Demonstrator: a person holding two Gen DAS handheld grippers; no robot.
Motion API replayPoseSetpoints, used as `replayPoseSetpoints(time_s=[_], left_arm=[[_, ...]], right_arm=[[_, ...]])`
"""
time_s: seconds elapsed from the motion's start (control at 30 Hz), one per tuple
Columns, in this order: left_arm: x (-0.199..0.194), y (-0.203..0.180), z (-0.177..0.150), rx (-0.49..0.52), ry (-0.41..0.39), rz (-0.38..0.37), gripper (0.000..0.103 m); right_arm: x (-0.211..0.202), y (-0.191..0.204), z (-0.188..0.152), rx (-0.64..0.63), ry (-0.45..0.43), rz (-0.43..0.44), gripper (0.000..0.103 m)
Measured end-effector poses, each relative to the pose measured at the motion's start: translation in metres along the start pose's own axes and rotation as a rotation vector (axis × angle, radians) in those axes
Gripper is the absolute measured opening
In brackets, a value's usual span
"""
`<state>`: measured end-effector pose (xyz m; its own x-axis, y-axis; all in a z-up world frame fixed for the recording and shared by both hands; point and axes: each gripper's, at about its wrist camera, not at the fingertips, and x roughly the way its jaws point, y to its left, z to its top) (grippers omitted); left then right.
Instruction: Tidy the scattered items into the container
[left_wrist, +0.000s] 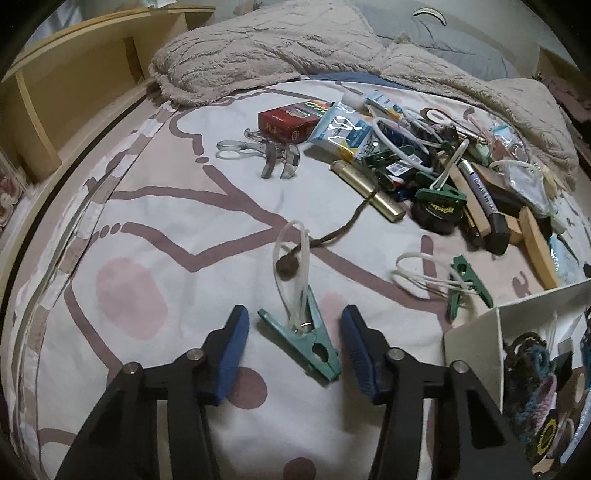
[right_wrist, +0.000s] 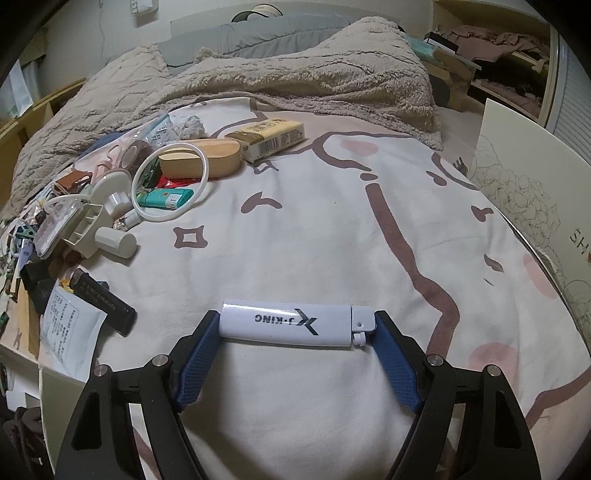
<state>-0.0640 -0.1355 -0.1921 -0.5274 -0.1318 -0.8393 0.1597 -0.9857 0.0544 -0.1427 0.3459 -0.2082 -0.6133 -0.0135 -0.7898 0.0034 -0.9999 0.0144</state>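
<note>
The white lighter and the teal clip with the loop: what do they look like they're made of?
White lighter: probably glossy plastic; it shines under the light and carries printed lettering. Teal clip: seemingly matte moulded plastic, with a small metal spring glinting at its hinge. Its pale loop looks like translucent, flexible plastic cord.

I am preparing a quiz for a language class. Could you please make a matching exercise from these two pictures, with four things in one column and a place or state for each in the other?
Things:
1. teal plastic spring clip
2. white plastic lighter
3. red cardboard box
4. yellow rectangular packet

Places or states:
A. lies near the beige fleece blanket in the right wrist view
B. pressed end to end by the right gripper
C. between the left gripper pads, not touched
D. at the far side of the cluttered pile, in the left wrist view

Pairs: 1-C, 2-B, 3-D, 4-A
</note>
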Motion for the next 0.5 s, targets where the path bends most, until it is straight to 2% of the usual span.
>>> replayPoseSetpoints(time_s=[0.03, 0.1, 0.13, 0.5], left_arm=[[0.0003, 0.0013, 0.0003, -0.005, 0.001, 0.001, 0.044], [-0.0003, 0.0053, 0.0005, -0.021, -0.001, -0.006, 0.032], [-0.0005, 0.0068, 0.0004, -0.027, -0.002, -0.01, 0.029], [-0.0087, 0.0105, -0.0001, -0.048, -0.034, -0.03, 0.028]], right_arm=[[-0.0002, 0.0, -0.0001, 0.0, -0.001, 0.0, 0.081], [-0.0009, -0.0003, -0.0002, 0.002, -0.005, 0.003, 0.081], [-0.001, -0.0005, -0.0002, 0.004, -0.006, 0.005, 0.081], [-0.0059, -0.005, 0.0011, 0.03, -0.016, 0.031, 0.081]])
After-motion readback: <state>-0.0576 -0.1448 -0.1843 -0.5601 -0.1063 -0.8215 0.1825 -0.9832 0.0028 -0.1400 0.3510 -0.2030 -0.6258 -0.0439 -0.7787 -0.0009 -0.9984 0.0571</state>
